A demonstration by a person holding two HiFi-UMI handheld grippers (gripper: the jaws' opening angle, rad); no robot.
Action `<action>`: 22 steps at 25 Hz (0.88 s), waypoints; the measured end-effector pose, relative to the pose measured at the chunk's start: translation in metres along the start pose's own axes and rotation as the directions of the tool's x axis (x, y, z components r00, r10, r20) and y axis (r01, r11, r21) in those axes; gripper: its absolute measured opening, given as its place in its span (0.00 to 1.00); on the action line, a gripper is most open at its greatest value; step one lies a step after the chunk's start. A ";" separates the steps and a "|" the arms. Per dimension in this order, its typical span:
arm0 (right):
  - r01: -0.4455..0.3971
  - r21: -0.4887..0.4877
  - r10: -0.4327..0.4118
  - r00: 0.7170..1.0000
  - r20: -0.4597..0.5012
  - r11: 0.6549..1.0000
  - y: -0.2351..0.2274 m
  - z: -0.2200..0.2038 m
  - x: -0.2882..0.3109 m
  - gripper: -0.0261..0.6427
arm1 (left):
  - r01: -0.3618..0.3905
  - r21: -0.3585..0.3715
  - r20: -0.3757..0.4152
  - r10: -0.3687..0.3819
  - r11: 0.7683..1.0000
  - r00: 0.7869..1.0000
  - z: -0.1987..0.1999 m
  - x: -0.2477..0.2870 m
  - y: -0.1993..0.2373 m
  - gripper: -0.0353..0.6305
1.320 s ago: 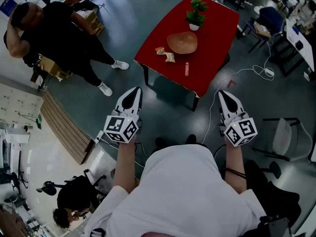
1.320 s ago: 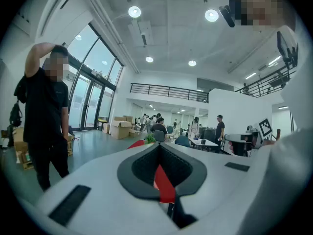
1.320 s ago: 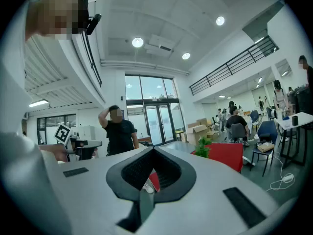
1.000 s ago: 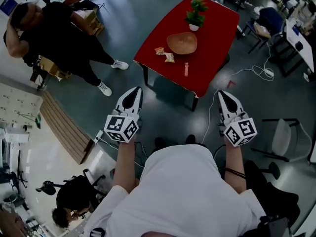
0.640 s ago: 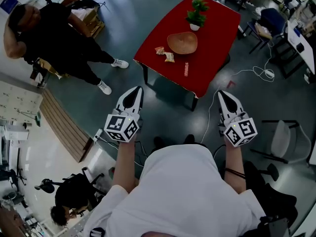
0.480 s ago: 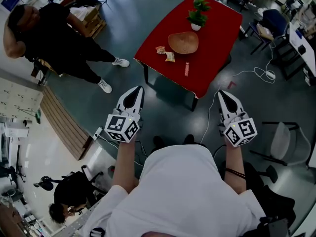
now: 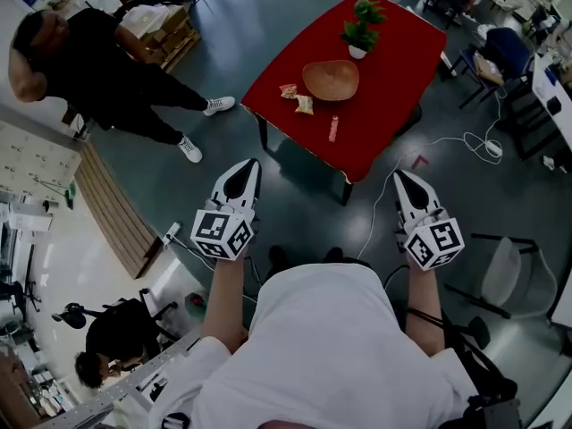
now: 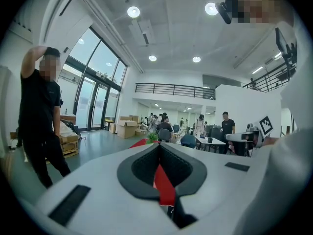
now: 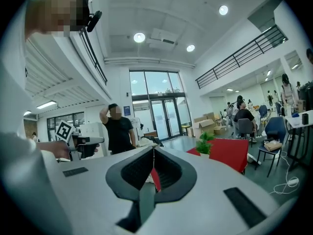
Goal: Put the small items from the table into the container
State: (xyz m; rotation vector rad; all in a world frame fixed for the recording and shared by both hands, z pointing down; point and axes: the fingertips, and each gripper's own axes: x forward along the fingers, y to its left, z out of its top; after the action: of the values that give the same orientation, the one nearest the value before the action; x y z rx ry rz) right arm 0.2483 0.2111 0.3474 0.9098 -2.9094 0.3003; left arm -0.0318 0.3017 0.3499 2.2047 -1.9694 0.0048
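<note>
A red table (image 7: 384, 123) stands ahead on the dark floor. On it lie a shallow wooden bowl (image 7: 331, 79), two small snack packets (image 7: 297, 97) left of the bowl, and a small pink tube (image 7: 333, 130) nearer the front edge. My left gripper (image 7: 244, 169) and right gripper (image 7: 399, 179) are held out side by side, well short of the table, both shut with nothing between the jaws. In the left gripper view the jaw tips (image 8: 159, 146) meet, and the red table (image 8: 164, 187) shows through the gap. The right gripper view shows its tips (image 9: 153, 148) together too.
A small potted plant (image 7: 360, 31) stands at the table's far end. A person in black (image 7: 98, 70) stands at the left by cardboard boxes (image 7: 165, 27). A white cable (image 7: 420, 155) trails over the floor right of the table. Chairs and desks (image 7: 509, 56) fill the right side.
Both grippers and my view have moved forward a little toward the table; the bystander and the floor have shifted in the picture. The jaws stay shut.
</note>
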 end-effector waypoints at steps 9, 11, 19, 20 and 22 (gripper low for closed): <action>-0.064 0.017 0.065 0.997 -0.045 0.998 -0.042 -0.012 -0.003 0.06 | -0.030 0.012 0.006 0.030 0.999 1.000 -0.006 0.029 -0.027 0.07; -0.065 0.023 0.067 0.996 -0.053 0.998 -0.047 -0.014 0.001 0.06 | -0.035 0.006 -0.004 0.035 0.999 0.999 -0.009 0.034 -0.026 0.07; -0.052 0.047 0.055 0.995 -0.083 0.998 -0.070 -0.025 0.041 0.06 | -0.006 -0.018 -0.035 0.006 1.000 0.999 -0.020 0.088 -0.001 0.07; -0.046 0.052 0.050 0.995 -0.086 0.998 -0.074 -0.025 0.049 0.06 | 0.002 -0.017 -0.037 -0.003 1.000 0.999 -0.020 0.098 0.005 0.07; -0.029 0.067 0.035 0.996 -0.087 0.997 -0.084 -0.024 0.067 0.06 | 0.018 -0.018 -0.039 -0.019 1.000 0.999 -0.016 0.120 0.021 0.07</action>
State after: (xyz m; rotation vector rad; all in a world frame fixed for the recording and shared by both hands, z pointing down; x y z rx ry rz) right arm 0.2419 0.1117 0.3937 0.8368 -2.8512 0.4293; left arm -0.0363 0.1835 0.3838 2.1941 -1.9211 0.0276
